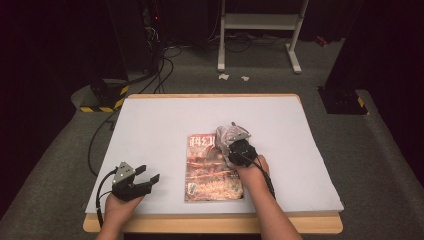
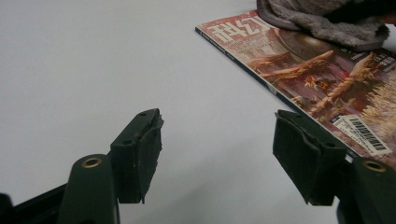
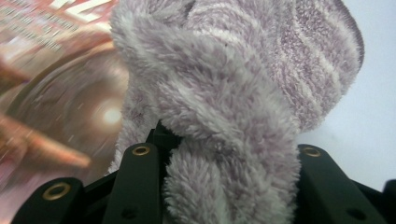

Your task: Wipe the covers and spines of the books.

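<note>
Over the top right corner of the red-and-orange illustrated magazine [image 1: 212, 167], the right hand-held gripper [image 1: 231, 141] has its jaws clamped on a bunched, fluffy lilac-grey striped cloth [image 1: 227, 134]. In the right gripper view the cloth [image 3: 233, 107] bulges up between the two black jaws and spills fwd over the cover, w/ white worktop [image 3: 373, 116] showing beyond it. So the grip looks firm, a thick wad, not a thin edge.

The left hand-held gripper [image 1: 148, 176] sits well apart, near the front left of the white worktop [image 1: 165, 120], jaws wide and nothing between them. Its own view shows the magazine [image 2: 327, 79] off to the side, spine edge toward it, w/ the cloth [image 2: 322, 18] lying across the far end.

Step in hand, as I read it: wiping the cover w/ the cloth. To do it well:
- Keep the wad pressed flat enough that the fabric, not the jaw tips, meets the paper.
- Stroke along the cover's length, light pressure; glossy paper on a smooth sheet will prob. slide.
- Bring the left gripper over to pin the near left corner if the magazine starts to creep.
- Don't loosen the jaws mid-stroke; a fluffy bundle slips out easily.

Whether the cloth actually touches the cover right now is hard to tell, as the close view is motion-blurred on that side.
</note>
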`<state>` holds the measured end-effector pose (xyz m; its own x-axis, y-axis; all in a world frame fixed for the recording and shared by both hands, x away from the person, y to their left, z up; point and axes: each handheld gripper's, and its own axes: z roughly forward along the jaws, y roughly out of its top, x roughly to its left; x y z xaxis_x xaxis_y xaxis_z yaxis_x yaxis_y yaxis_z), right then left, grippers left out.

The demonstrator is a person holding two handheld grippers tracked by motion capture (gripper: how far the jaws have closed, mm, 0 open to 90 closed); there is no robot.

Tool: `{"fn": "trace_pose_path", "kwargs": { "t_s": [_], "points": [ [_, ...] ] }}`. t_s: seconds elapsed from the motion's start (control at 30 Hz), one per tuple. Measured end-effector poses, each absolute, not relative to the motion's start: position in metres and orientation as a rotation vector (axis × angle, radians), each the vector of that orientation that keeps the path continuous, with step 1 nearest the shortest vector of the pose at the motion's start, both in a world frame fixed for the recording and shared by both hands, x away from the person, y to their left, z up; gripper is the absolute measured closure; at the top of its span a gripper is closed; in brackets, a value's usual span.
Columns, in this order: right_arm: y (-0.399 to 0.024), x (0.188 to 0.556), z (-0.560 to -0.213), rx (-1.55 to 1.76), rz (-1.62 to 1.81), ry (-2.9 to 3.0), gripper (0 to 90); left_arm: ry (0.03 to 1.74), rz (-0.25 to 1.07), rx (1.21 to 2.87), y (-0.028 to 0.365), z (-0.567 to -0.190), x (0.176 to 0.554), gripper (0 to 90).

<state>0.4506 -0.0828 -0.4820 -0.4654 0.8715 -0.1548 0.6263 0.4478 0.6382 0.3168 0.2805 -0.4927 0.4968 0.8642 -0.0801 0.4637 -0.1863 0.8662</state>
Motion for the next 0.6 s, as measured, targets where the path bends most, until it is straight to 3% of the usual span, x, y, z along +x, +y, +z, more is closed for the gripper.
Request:
{"fn": "trace_pose_path", "kwargs": {
  "t_s": [0.27,0.6],
  "points": [
    [-0.048,0.484,-0.482,1.261,0.678,2.26,60.7,1.114,0.545,1.821,0.283,-0.493,0.317,32.8],
    [0.039,0.477,-0.485,1.089,0.769,2.378,60.7,1.104,0.546,1.827,0.283,-0.492,0.317,32.9]
  ]
}}
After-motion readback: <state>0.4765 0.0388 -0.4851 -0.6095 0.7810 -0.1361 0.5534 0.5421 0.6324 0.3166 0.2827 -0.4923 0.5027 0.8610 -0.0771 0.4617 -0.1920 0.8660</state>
